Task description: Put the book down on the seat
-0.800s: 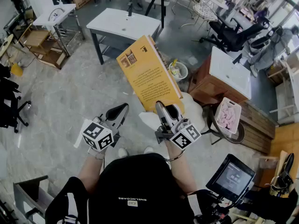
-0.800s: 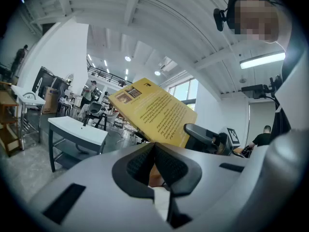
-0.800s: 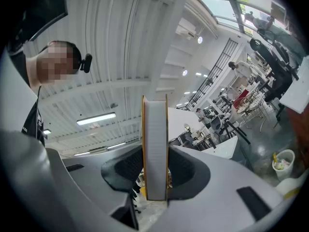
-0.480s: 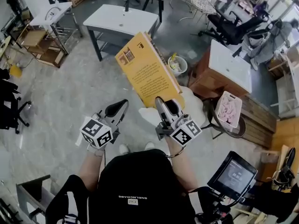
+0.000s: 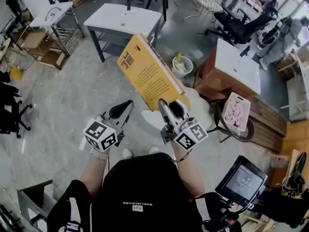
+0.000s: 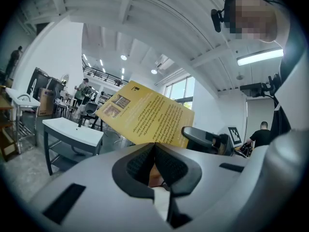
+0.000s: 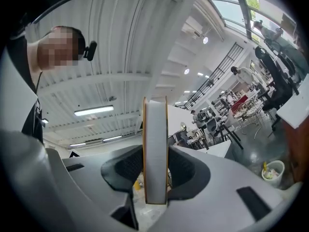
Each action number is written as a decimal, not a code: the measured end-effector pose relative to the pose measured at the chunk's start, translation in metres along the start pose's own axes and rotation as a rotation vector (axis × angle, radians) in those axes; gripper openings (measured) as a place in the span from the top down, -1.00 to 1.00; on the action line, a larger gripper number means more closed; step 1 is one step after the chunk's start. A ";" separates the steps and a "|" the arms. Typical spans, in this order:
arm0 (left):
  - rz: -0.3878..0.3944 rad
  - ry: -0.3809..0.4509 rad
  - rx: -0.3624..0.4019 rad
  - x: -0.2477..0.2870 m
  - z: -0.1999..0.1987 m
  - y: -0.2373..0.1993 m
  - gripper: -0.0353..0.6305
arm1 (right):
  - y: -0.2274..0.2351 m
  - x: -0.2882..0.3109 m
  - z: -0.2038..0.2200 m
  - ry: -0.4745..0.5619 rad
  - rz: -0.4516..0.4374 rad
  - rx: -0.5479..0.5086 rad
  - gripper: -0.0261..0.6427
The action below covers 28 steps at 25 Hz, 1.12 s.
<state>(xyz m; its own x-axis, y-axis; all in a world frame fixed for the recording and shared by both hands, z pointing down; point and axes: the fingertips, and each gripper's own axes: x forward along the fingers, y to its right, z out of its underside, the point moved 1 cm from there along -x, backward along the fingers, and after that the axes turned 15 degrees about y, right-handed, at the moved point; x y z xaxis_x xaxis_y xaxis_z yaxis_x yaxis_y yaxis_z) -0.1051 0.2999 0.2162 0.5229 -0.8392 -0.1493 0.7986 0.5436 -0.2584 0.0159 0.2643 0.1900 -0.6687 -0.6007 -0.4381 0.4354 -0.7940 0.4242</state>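
The right gripper (image 5: 170, 108) is closed on a yellow book (image 5: 147, 74), holding it by its near short edge. In the right gripper view the right gripper (image 7: 155, 170) has one jaw pressed against each cover. The book (image 7: 155, 144) stands upright between them with its white page edge facing the camera.

In the head view the book is held in the air and slants up and away from the person, its printed back cover turned to the left. It is not lying on anything. A white seat (image 5: 200, 105) shows on the floor just past the right gripper, partly hidden by the book's lower end.

The left gripper (image 5: 121, 111) hangs beside the right one, apart from the book. In its own view the left gripper (image 6: 154, 148) has its jaws closed together with nothing between them. The book (image 6: 147, 120) shows beyond them, tilted against the ceiling.

On the floor around the seat stand several things:
- a white table (image 5: 128, 21) beyond the book
- a small waste bin (image 5: 182, 65) to the right of the book
- a wooden cabinet (image 5: 212, 88) with a white top, on the right
- a black office chair (image 5: 236, 30) behind the cabinet
- a screen (image 5: 241, 180) at the lower right
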 end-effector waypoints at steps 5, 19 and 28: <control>-0.015 -0.009 0.006 0.030 0.014 0.018 0.85 | 0.034 -0.015 -0.017 0.012 0.003 0.028 0.43; -0.035 -0.032 0.050 0.110 0.044 0.071 0.85 | 0.111 -0.057 -0.077 0.051 -0.003 0.034 0.44; -0.050 -0.043 0.059 0.124 0.047 0.075 0.85 | 0.136 -0.067 -0.087 0.069 0.032 0.063 0.44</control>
<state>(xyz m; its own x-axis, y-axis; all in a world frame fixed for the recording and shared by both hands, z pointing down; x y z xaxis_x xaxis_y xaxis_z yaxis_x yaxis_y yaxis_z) 0.0343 0.2371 0.2233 0.4935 -0.8644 -0.0966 0.8393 0.5024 -0.2079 0.1725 0.1886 0.2075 -0.6108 -0.6328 -0.4759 0.4159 -0.7679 0.4872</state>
